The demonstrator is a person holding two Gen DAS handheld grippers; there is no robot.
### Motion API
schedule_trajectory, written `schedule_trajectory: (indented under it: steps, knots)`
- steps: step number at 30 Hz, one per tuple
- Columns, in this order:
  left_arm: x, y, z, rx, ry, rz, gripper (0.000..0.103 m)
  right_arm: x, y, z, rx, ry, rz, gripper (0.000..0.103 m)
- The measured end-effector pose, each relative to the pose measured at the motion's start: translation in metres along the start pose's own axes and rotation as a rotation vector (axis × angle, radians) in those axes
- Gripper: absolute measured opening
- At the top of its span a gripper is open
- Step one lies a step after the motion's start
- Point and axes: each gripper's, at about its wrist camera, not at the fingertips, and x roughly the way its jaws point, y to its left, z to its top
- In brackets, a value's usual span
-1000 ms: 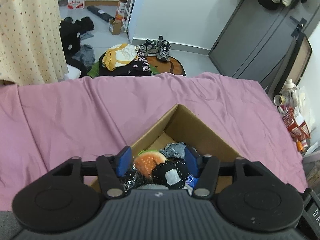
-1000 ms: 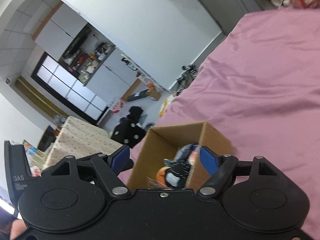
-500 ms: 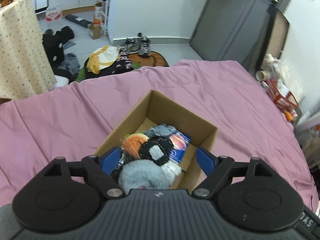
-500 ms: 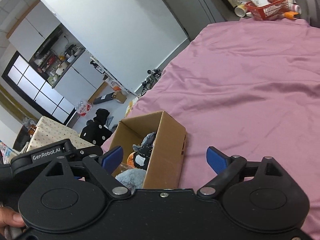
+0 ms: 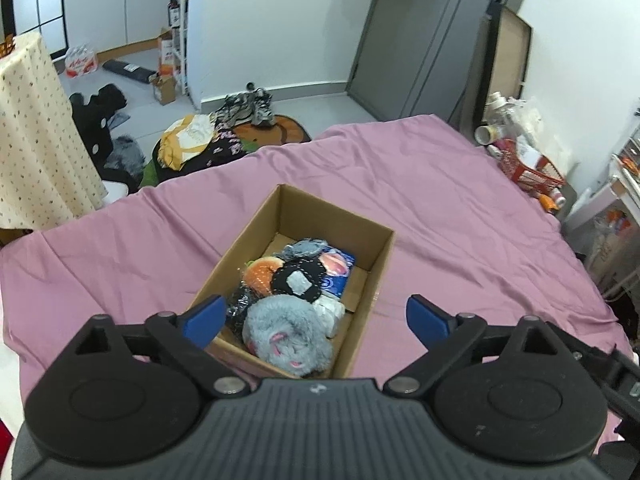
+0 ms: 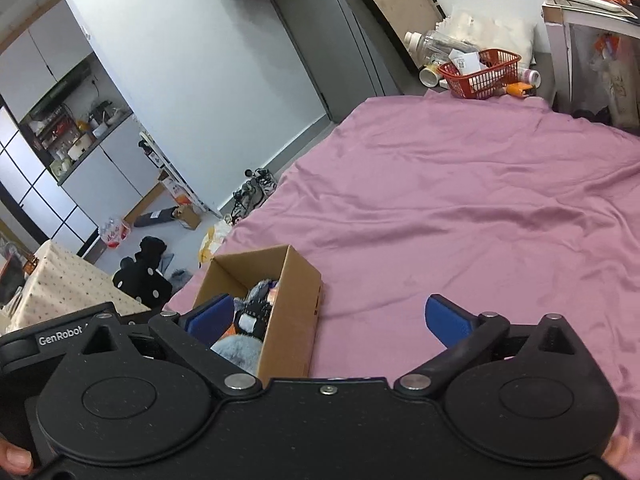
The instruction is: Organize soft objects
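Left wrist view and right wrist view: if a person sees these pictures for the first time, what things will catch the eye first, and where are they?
The eye falls first on the open cardboard box on the wide purple sheet, filled with soft toys; a fluffy grey plush lies at its near end. Both the left gripper and the right gripper are open and hold nothing. Beyond the sheet's far corner stands a red basket.

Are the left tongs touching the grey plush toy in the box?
Apart. The left wrist view shows the left tongs open above the cardboard box, while the grey plush toy lies inside, between the blue pads without contact.
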Motion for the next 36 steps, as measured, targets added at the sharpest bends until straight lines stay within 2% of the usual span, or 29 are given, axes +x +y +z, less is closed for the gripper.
schedule_trajectory:
  steps: [3,18,24,27,36]
  knots:
    - [-0.015,-0.004,-0.005,0.019,-0.017,-0.019,0.103,-0.011,0.001,-0.002,0.008,0.004,-0.003,0.103]
    - [-0.086,-0.006,-0.028,0.086,-0.131,-0.036,0.103,-0.087,0.026,-0.004,-0.087,-0.061,-0.035,0.103]
    - [-0.117,-0.010,-0.036,0.110,-0.170,-0.083,0.103,-0.113,0.033,-0.007,-0.157,-0.058,-0.039,0.103]
    - [-0.128,-0.013,-0.042,0.149,-0.163,-0.102,0.103,-0.126,0.032,-0.008,-0.161,-0.049,-0.043,0.103]
    - [-0.159,-0.020,-0.058,0.219,-0.176,-0.083,0.103,-0.169,0.030,-0.021,-0.178,-0.095,-0.021,0.103]
